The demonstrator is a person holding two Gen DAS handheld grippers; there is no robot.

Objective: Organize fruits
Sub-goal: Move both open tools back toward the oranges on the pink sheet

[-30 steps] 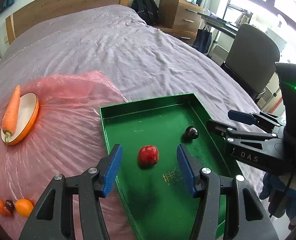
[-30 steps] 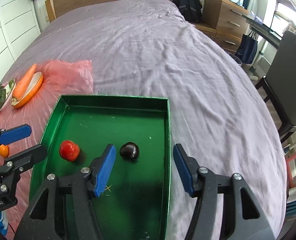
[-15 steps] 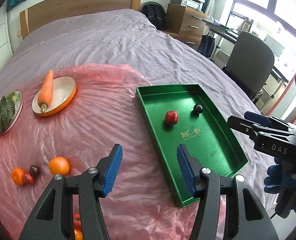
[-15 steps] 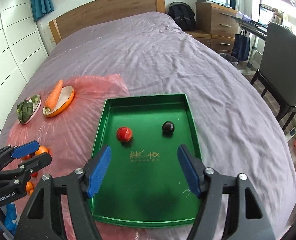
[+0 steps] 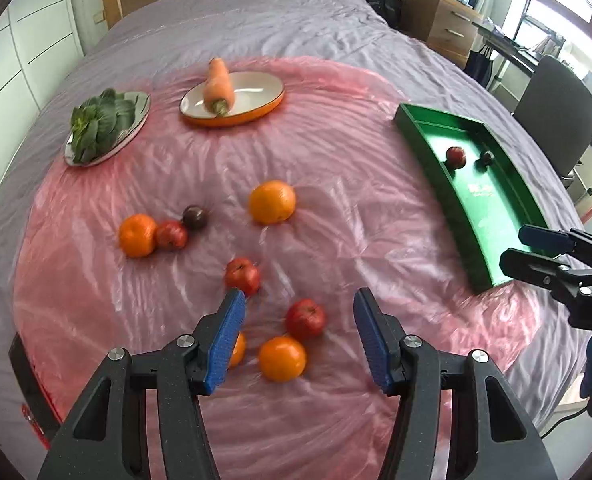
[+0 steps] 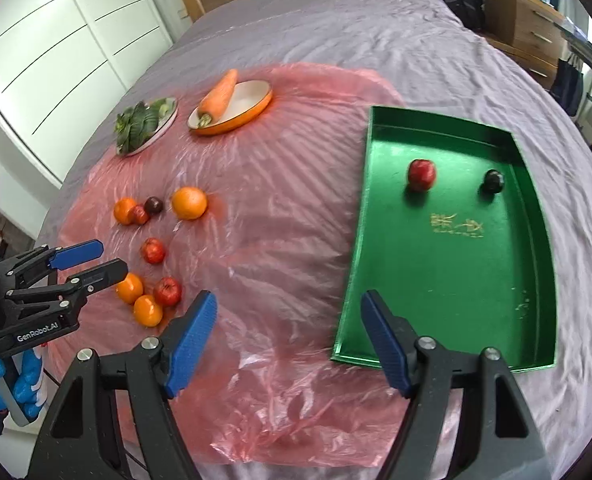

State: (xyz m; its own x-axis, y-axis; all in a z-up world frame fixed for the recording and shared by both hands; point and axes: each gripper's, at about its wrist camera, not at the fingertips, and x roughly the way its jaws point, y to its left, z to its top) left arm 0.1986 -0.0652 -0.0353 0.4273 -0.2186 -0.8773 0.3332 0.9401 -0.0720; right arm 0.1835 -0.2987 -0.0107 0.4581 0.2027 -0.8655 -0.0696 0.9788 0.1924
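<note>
1. Fruits lie in two places on a bed (image 6: 335, 28) with a purple cover: most sit loose on a pink plastic sheet (image 5: 335, 208), and two are inside a green tray (image 6: 455, 280) to the right of the sheet.
2. That tray is a long rectangle, its long axis running from the near edge of the bed away toward the headboard; one near corner overlaps the sheet.
3. Two dishes stand at the far edge of the sheet: an orange-rimmed oval plate (image 5: 264, 108) with a carrot (image 5: 218, 86) resting across its rim, stalk end toward us, and a plate of leafy greens (image 5: 100, 124) to its left.
4. Left gripper (image 5: 297, 340) hovers over the near cluster, jaws spread with nothing between the pads; a red apple (image 5: 305, 318) and an orange (image 5: 282, 358) show in the gap below.
5. Right gripper (image 6: 290, 340) hangs between the cluster and the tray, jaws also spread and empty.
6. Largest loose orange (image 5: 272, 202) sits mid-sheet, apart from the others.
7. Inside the tray, a red apple (image 6: 421, 174) and a dark plum (image 6: 493, 181) lie side by side near the far end, not touching.
</note>
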